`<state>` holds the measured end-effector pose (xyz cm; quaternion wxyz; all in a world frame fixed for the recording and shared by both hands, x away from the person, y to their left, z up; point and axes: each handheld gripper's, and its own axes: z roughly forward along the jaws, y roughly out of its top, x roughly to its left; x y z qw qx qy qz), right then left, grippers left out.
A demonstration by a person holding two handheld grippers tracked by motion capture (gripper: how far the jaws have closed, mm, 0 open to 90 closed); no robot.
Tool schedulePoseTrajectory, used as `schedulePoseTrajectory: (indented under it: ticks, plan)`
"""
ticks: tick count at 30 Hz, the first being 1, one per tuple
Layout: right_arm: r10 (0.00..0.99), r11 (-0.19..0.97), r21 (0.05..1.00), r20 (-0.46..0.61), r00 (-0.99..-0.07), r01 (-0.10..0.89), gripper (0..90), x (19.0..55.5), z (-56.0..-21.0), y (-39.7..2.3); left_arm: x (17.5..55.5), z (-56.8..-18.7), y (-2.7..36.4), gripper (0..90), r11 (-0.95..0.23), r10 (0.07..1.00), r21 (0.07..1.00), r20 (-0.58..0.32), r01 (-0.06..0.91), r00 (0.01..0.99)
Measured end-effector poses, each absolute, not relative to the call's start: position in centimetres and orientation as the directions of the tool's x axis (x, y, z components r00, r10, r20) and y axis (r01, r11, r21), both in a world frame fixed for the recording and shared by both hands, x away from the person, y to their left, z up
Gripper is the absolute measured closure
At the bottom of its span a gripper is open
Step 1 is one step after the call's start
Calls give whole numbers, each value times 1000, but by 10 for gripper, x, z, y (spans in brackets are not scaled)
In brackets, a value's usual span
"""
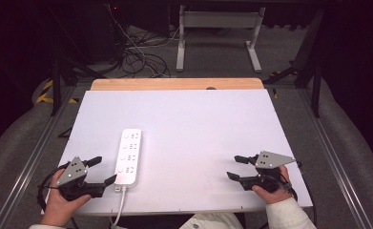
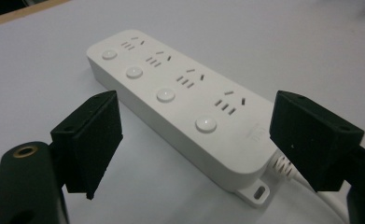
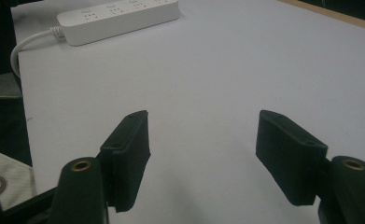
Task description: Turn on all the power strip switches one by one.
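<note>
A white power strip (image 1: 129,156) with several sockets and round buttons lies on the white table, left of centre, its cable (image 1: 120,205) running off the near edge. My left gripper (image 1: 102,171) stands open just left of the strip's near end, nothing between its jaws. In the left gripper view the power strip (image 2: 180,98) lies beyond and between the spread jaws of the left gripper (image 2: 196,140). My right gripper (image 1: 236,168) is open at the near right over bare table. The right gripper (image 3: 201,149) points across the table, the power strip (image 3: 117,15) far off at the upper left.
The white table top (image 1: 189,124) has a wooden strip (image 1: 174,84) along its far edge. Beyond it stand a white desk frame (image 1: 217,36) and tangled cables (image 1: 136,57) on the floor. Metal rails (image 1: 336,157) run along both sides of the table.
</note>
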<state>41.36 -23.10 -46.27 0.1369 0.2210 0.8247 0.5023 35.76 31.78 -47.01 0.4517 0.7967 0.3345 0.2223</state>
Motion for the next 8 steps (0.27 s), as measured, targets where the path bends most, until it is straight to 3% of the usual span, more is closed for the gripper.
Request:
schedulePoseTrajectory:
  ticks: [8]
  plan:
    - [505, 393, 890, 2, -863, 232, 350, 414, -463, -231, 354, -470, 315, 166, -324, 752, 877, 12, 354, 659]
